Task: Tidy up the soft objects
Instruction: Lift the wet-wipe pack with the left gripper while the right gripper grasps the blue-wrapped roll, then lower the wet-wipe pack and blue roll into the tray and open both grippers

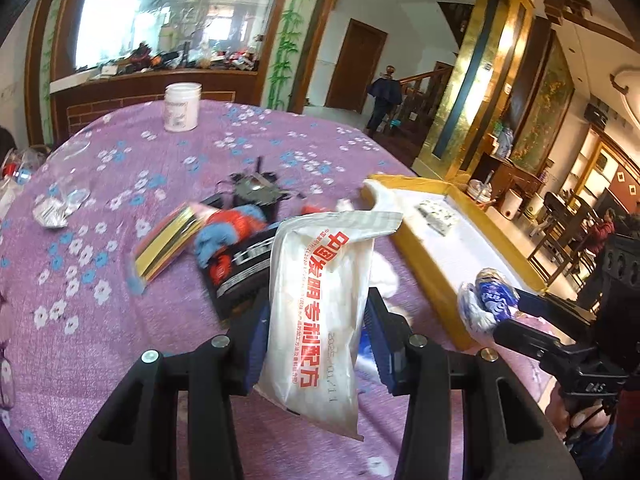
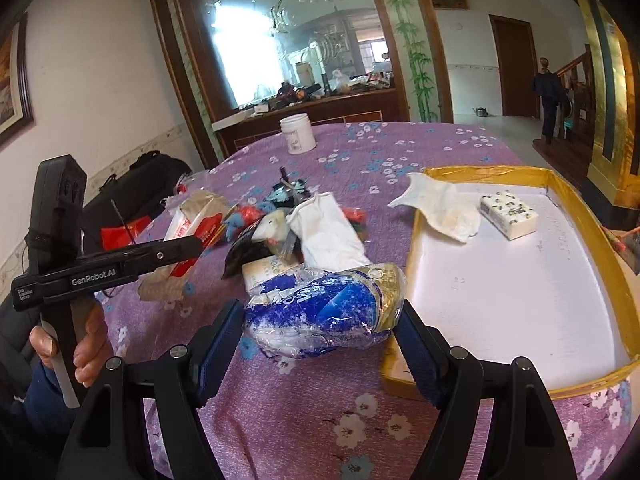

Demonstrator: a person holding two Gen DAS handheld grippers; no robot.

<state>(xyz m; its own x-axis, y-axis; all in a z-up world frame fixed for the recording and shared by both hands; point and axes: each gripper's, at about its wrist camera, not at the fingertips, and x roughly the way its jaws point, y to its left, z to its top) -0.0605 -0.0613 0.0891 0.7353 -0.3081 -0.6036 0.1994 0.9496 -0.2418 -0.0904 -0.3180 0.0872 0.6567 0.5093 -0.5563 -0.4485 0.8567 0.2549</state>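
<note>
Gripping a white plastic pouch printed with red characters [image 1: 320, 312], the left gripper [image 1: 316, 344] has its blue-padded jaws closed partway against the pouch's two sides, and the pouch hangs clear above the purple flowered tablecloth [image 1: 120, 332]. The right gripper [image 2: 320, 344] stands wider, its pads pressing both ends of a crumpled blue-and-white plastic packet with a gold end [image 2: 324, 312], held above the cloth just beside the near left corner of the shallow yellow-rimmed white tray [image 2: 592, 232]. Inside that tray lie a crumpled white cloth [image 2: 444, 204], draped partly over the rim, and a small white patterned tissue pack [image 2: 508, 216]. Between the grippers and a white plastic jar [image 2: 298, 134] farther back, a heap of mixed soft items [image 2: 288, 224] remains on the table. A person's hand [image 2: 86, 344] grasps the left gripper's handle.
</note>
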